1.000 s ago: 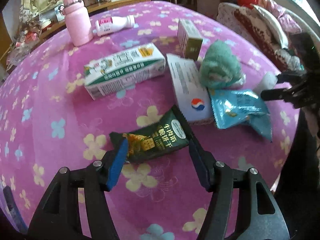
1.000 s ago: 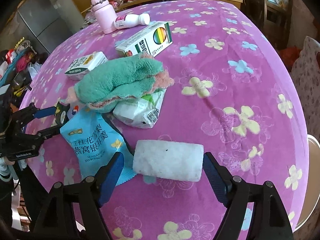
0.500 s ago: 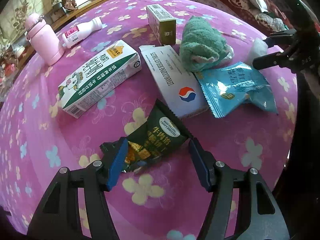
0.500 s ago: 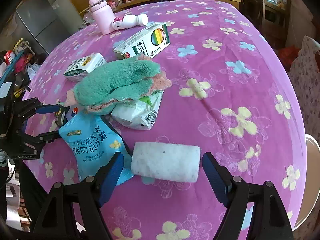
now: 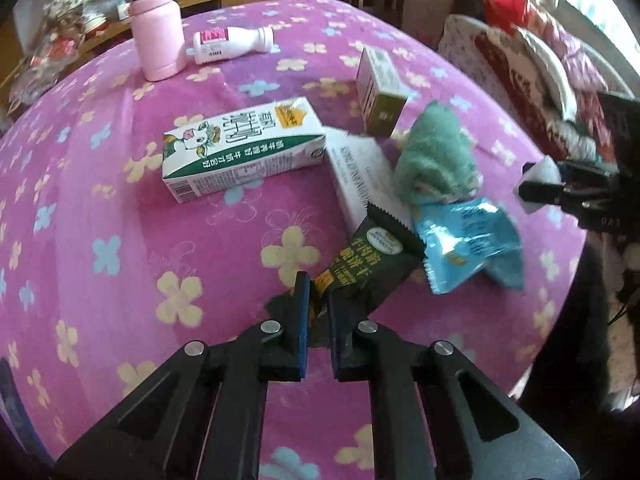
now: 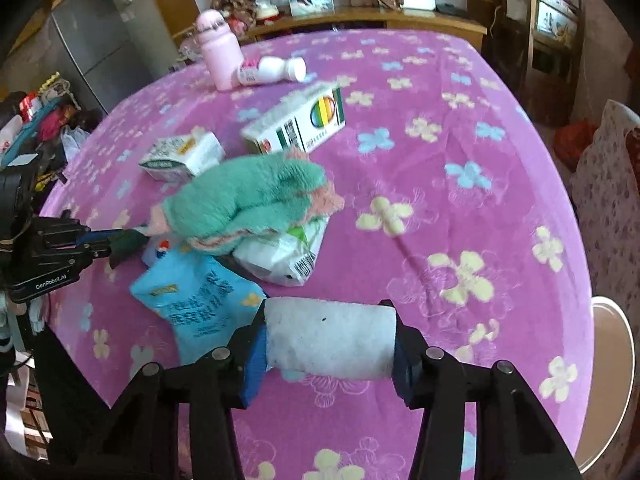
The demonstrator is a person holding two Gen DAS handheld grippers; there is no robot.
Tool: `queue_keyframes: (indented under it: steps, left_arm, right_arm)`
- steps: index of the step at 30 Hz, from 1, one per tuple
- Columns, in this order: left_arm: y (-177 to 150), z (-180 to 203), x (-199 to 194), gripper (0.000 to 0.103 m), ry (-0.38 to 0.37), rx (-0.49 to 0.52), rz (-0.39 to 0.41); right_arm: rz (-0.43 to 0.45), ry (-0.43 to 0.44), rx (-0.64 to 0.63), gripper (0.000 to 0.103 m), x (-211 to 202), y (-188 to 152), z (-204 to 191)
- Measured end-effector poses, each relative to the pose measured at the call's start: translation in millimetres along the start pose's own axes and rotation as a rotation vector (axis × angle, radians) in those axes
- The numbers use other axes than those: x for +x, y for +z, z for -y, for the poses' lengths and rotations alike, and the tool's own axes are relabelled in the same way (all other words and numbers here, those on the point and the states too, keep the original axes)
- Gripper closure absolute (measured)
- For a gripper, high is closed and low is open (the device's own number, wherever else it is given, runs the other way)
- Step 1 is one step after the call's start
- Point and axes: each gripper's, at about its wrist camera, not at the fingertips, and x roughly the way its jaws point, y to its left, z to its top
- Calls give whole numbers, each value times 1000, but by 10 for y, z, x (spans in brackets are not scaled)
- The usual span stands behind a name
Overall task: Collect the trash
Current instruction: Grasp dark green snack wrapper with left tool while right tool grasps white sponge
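My left gripper (image 5: 319, 300) is shut on the near end of a dark green snack wrapper (image 5: 370, 260) that lies on the pink flowered tablecloth (image 5: 100, 208). My right gripper (image 6: 330, 340) is shut on a white foam block (image 6: 330, 342), one pad at each end. A light blue snack bag (image 5: 468, 248) lies beside the green wrapper and shows in the right wrist view (image 6: 200, 300) too. A milk carton (image 5: 240, 152), a white flat box (image 5: 360, 172) and a crumpled white wrapper (image 6: 284, 252) lie nearby.
A green towel (image 6: 248, 200) lies over the white wrapper. A pink flask (image 5: 158, 32) and a small white bottle (image 5: 232, 44) stand and lie at the far side. A green and white box (image 6: 300, 120) lies mid-table. A chair (image 6: 612, 208) is at the right.
Both grippers have shut: the left on the green wrapper's end, the right on the white foam block. The left camera has swung back toward the flask.
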Motion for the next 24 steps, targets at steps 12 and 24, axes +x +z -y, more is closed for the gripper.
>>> queue_keyframes:
  steps: [12, 24]
  left_arm:
    - [47, 187, -347, 99, -10, -91, 83]
    - [298, 626, -384, 99, -61, -43, 134]
  right_arm:
    - [63, 24, -20, 54, -326, -30, -75]
    - [86, 3, -12, 54, -481, -92, 54]
